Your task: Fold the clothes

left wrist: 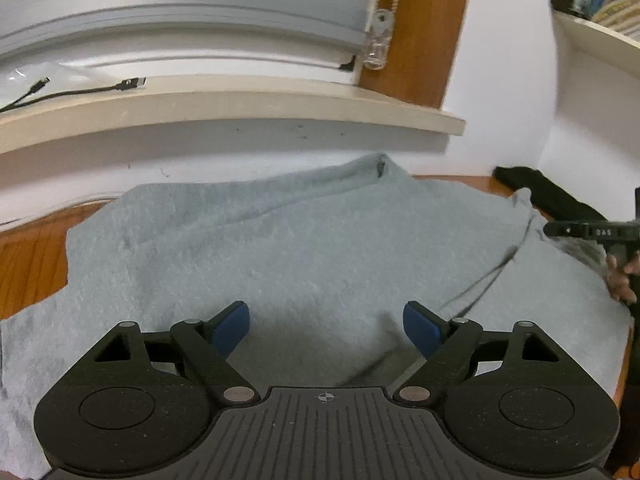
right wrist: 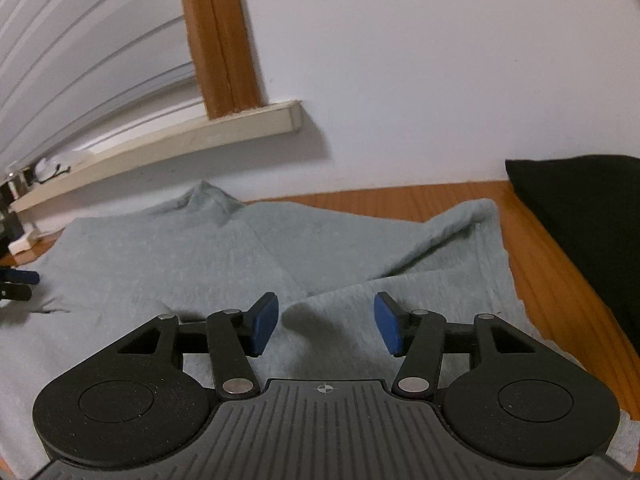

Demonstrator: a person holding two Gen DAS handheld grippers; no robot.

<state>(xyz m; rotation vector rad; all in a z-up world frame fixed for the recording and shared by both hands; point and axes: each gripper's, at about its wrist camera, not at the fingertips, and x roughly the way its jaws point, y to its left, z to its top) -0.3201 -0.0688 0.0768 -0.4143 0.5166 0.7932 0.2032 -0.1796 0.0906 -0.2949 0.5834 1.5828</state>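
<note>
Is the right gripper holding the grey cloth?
No, the right gripper stands open above the grey cloth, pads clear.

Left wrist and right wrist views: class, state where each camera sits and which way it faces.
Left wrist view: on the left gripper, facing the pale grey knitted garment and window sill; a hand shows at the right edge.
Right wrist view: on the right gripper, facing the garment, wall and black folded cloth.
Shared: garment, sill, wooden table.

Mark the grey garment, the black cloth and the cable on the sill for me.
grey garment (left wrist: 320,240): left wrist view, flat middle.
black cloth (right wrist: 580,208): right wrist view, top face.
cable (left wrist: 80,92): left wrist view, mid-length on the sill.
</note>
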